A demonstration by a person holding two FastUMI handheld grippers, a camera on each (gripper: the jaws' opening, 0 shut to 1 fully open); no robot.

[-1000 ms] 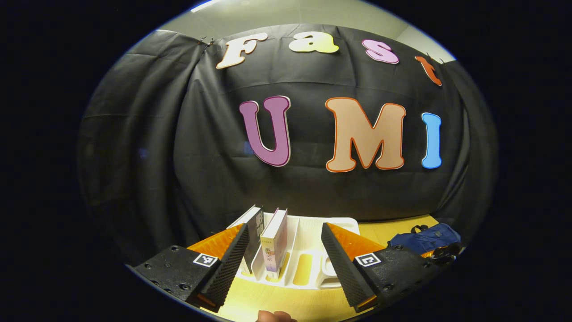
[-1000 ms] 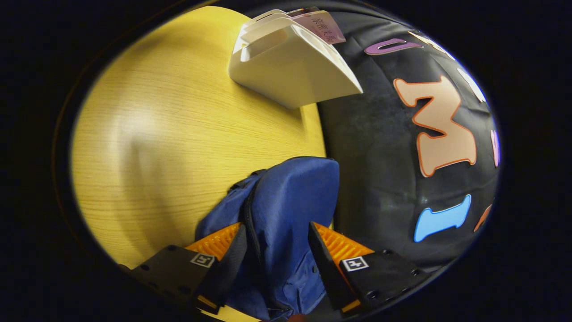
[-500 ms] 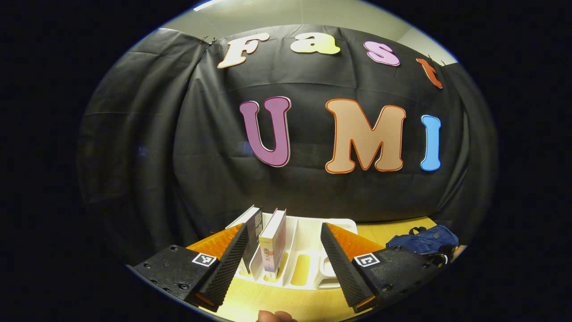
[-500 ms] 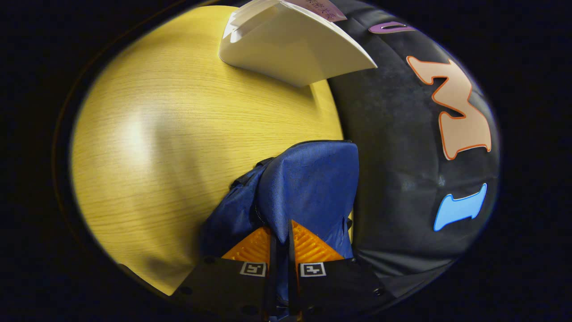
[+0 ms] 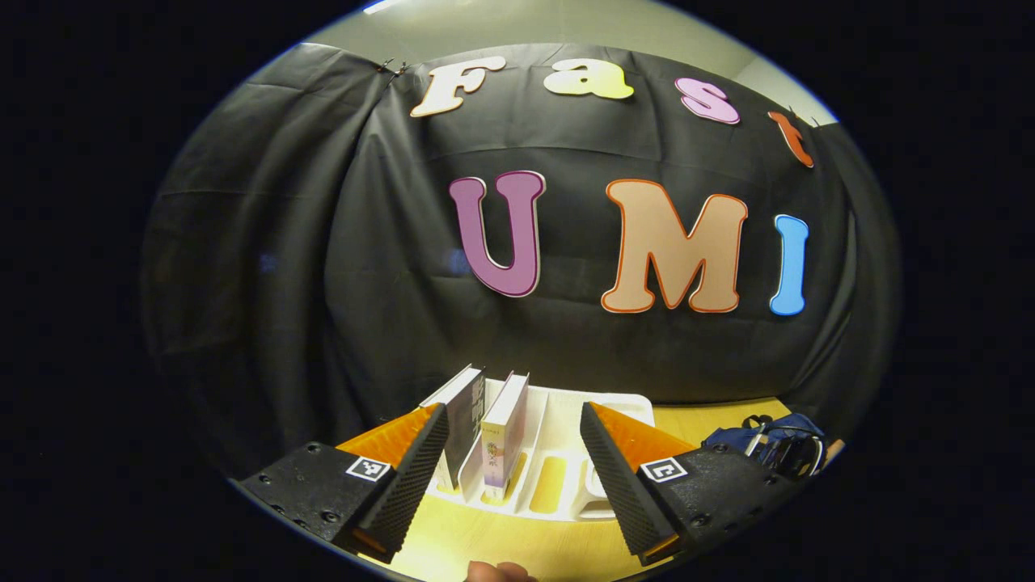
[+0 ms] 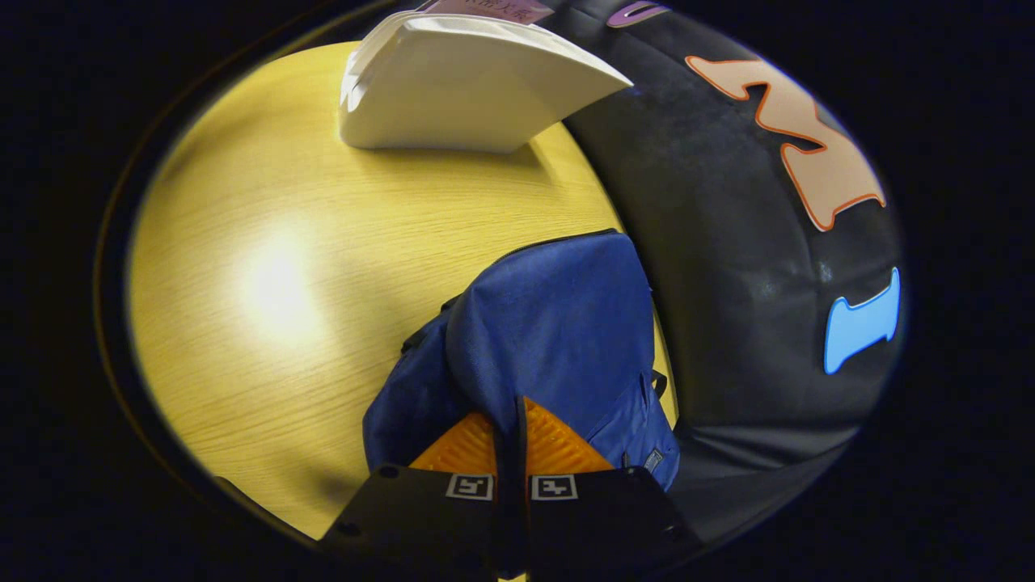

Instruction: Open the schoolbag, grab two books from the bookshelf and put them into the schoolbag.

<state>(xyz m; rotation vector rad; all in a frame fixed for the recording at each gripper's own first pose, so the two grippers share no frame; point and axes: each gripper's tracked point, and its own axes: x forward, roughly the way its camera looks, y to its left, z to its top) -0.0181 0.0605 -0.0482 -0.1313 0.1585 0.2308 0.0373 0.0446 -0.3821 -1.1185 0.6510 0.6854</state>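
While the wooden table (image 6: 267, 267) spreads widest, one blue schoolbag (image 6: 558, 323) lies at its far right by the cloth wall, its fabric pinched in the right gripper (image 6: 520, 420). One white bookshelf (image 5: 558, 469) at left holds two upright books (image 5: 503, 432), spine writing unreadable. Left gripper (image 5: 513, 469) hangs spread wide, empty.

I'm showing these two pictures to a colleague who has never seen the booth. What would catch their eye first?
First the blue schoolbag on the yellow table, a fold of its fabric pinched in the shut right gripper. Next, in the left gripper view, the white bookshelf with two books upright in its left slots, a dark book and a pale book, framed by the open left gripper.
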